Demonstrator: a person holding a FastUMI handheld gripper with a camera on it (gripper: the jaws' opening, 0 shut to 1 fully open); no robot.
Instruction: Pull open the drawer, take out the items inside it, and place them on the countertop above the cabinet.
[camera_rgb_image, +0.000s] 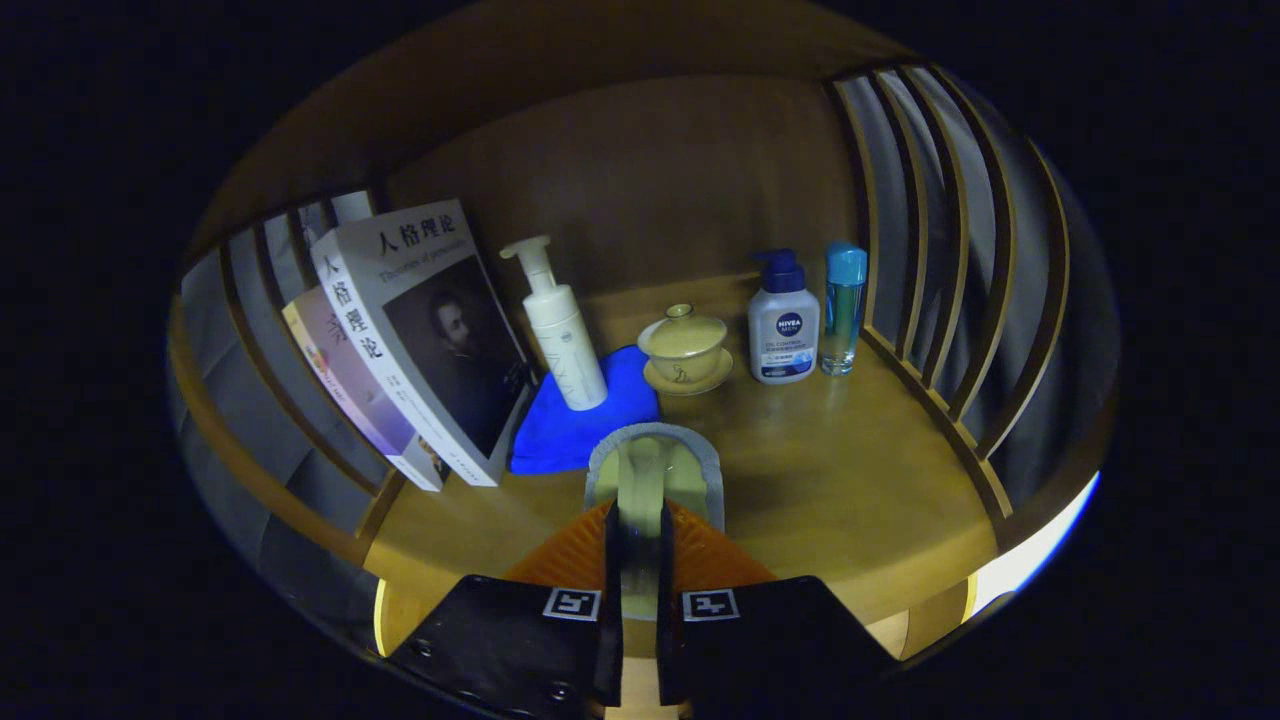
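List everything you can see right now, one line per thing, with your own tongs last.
Books: two, white and pale covers, leaning on the slatted left rail.
Pump bottle: one, cream-white, standing on the blue cloth beside the books.
Cloth: one, blue, flat on the countertop ahead of the tongs.
Lidded tea bowl on saucer: one, yellow-beige, right of the cloth.
Lotion pump bottle: one, white with dark blue pump, right of the tea bowl.
Slim bottle: one, clear with light blue cap, by the right rail.
Held item: one, pale with grey rim, identity unclear, between the fingers.
Countertop: wooden.
Tongs: one pair, closed on the held item.
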